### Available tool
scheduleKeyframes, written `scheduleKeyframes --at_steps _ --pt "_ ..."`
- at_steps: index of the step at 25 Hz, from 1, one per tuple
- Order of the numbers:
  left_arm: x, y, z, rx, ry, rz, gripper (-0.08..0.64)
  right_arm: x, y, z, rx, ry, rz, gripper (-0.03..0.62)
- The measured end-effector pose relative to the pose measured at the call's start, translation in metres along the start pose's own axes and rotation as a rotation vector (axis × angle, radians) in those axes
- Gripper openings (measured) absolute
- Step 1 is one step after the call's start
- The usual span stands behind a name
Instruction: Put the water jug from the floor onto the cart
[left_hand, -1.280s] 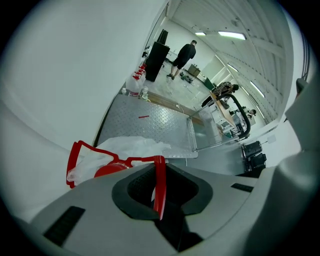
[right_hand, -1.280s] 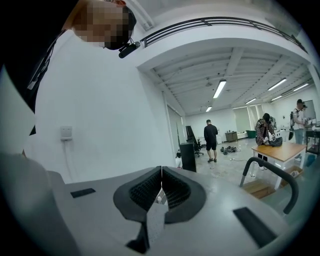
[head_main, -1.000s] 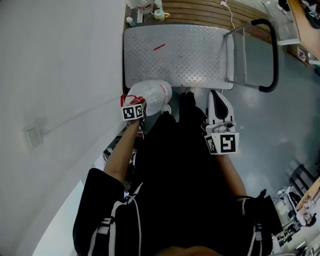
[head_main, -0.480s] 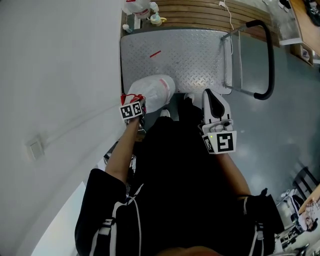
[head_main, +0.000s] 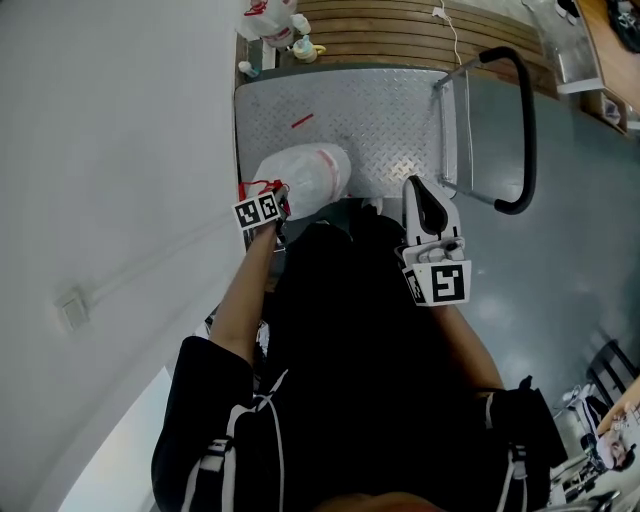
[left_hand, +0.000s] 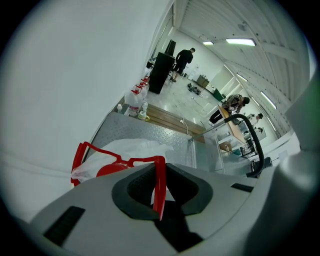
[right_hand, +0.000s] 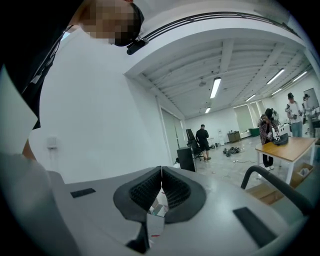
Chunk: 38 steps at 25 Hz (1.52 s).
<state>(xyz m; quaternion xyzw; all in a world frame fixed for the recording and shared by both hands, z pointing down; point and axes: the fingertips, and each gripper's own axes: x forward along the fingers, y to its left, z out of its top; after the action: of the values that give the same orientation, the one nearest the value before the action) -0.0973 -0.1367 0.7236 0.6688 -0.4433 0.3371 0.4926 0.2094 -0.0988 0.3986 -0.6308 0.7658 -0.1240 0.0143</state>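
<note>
The water jug (head_main: 305, 175) is clear plastic with a red cap and a red carrying handle (left_hand: 159, 185). It hangs from my left gripper (head_main: 270, 200), whose jaws are shut on that handle. In the head view the jug overlaps the near left corner of the cart's metal deck (head_main: 370, 110). In the left gripper view the jug's body (left_hand: 135, 149) shows beyond the jaws of the left gripper (left_hand: 160, 192), with the deck (left_hand: 125, 127) behind it. My right gripper (head_main: 420, 195) is held level at the cart's near edge, shut and empty. Its pads (right_hand: 150, 187) meet in the right gripper view.
The cart's black push handle (head_main: 525, 130) rises on the right side. More jugs (head_main: 268, 18) stand at the cart's far end beside a wooden pallet (head_main: 400, 25). A white wall (head_main: 100, 150) runs close along the left. People stand far off in the room.
Both grippers moved forward toward the cart. The jug travelled with the left gripper, from in front of the deck to over its near left corner.
</note>
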Motion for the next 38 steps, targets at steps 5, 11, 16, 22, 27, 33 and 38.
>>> scheduleKeyframes --at_steps 5,11,16,22,27,33,38 --pt "0.011 -0.013 0.025 0.014 0.007 -0.009 0.072 0.0 0.004 -0.001 0.003 -0.011 0.002 0.018" --pt "0.026 -0.03 0.049 0.044 0.007 -0.03 0.072 0.005 -0.007 0.008 -0.011 -0.033 -0.032 0.018" --pt "0.046 -0.038 0.063 0.028 0.012 -0.039 0.072 0.005 -0.041 0.018 -0.019 -0.06 -0.119 0.018" --pt "0.064 -0.052 0.075 0.01 0.0 -0.07 0.071 0.007 -0.055 0.026 -0.046 -0.064 -0.19 0.018" --pt "0.075 -0.063 0.075 -0.006 -0.003 -0.113 0.044 0.014 -0.044 0.024 -0.057 -0.045 -0.16 0.018" --pt "0.099 -0.1 0.077 0.0 -0.013 -0.217 0.046 0.008 -0.047 0.018 -0.065 -0.016 -0.174 0.018" --pt "0.123 -0.134 0.077 0.123 0.019 -0.241 0.048 0.0 -0.047 0.01 -0.056 0.053 -0.153 0.018"
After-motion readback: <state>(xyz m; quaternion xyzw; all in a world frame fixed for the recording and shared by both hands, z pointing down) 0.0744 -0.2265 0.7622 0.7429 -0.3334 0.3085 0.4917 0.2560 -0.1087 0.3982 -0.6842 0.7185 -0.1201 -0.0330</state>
